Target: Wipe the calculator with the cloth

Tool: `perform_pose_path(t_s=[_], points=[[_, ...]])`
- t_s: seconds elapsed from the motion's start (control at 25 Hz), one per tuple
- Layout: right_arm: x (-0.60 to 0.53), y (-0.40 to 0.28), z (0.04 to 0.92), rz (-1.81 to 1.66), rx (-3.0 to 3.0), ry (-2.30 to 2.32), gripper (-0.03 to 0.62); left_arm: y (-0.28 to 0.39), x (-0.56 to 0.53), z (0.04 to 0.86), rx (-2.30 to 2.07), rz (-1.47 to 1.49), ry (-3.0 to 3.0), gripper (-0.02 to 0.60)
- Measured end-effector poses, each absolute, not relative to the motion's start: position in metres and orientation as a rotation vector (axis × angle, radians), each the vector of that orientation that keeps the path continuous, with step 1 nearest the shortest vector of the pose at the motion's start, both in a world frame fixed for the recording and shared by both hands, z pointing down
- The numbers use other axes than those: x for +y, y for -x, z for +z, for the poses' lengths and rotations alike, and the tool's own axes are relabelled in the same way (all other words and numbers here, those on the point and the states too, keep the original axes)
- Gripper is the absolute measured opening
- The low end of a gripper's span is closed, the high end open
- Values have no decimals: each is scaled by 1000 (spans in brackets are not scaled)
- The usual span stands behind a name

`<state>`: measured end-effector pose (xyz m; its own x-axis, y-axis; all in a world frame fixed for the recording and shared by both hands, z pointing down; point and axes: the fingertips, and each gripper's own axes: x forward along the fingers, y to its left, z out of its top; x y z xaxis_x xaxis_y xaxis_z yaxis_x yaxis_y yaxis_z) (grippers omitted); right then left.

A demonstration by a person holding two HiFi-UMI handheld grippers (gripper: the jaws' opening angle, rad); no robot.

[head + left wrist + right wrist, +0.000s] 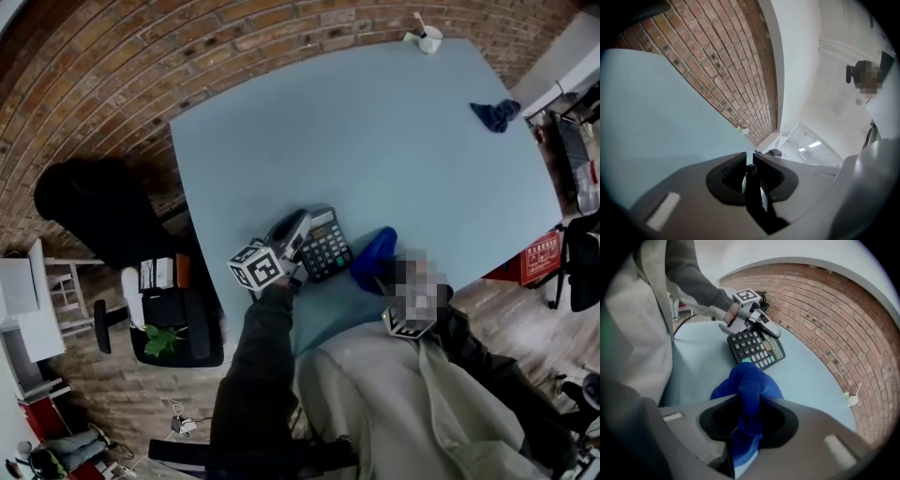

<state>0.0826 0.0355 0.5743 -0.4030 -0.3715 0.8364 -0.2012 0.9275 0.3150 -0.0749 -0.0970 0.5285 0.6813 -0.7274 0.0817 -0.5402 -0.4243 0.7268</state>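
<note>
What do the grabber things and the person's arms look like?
The left gripper and the right gripper are smooth grey shells with black ribbed pads inside the jaws. Each carries a white cube printed with black square markers. No cables show. The arms wear dark sleeves under a pale beige vest.

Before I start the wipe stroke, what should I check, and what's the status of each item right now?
1. Cloth gripped: ok. The right gripper is clamped on the blue cloth.
2. Calculator steadied: ok. The left gripper is shut on one edge of the calculator.
3. Keys facing up: ok.
4. Cloth touching the keys: cannot tell. It overlaps the calculator's near edge in the right gripper view.
5. Nothing nearby to snag: ok. The only other things on the table, the dark cloth and the white cup, sit far off.
</note>
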Motion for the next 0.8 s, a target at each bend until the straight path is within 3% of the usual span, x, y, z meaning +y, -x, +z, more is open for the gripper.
perform_pose_path(t_s=[0.12,0.24,0.36,0.44,0.52,0.6,0.72,0.8], points=[[25,-87,591,-308,-1938,-425,100,78,-97,527,-989,-287,-2169,35],[20,-85,595,-300,-1962,-452,100,79,-94,528,-1023,-193,-2216,155],[14,-81,594,-278,-1975,-463,100,81,-89,529,-1040,-106,-2254,203],[8,-80,594,-294,-1956,-473,100,82,-88,531,-1055,-57,-2266,279],[3,-79,596,-302,-1935,-474,100,84,-87,533,-1070,-21,-2270,292],[1,-75,595,-294,-1942,-479,100,90,-85,535,-1093,-19,-2257,253],[-4,-69,577,-242,-2048,-558,100,100,-81,538,-1081,-78,-2202,3],[-10,-62,556,-162,-2163,-639,100,103,-78,538,-1051,-130,-2164,3]])
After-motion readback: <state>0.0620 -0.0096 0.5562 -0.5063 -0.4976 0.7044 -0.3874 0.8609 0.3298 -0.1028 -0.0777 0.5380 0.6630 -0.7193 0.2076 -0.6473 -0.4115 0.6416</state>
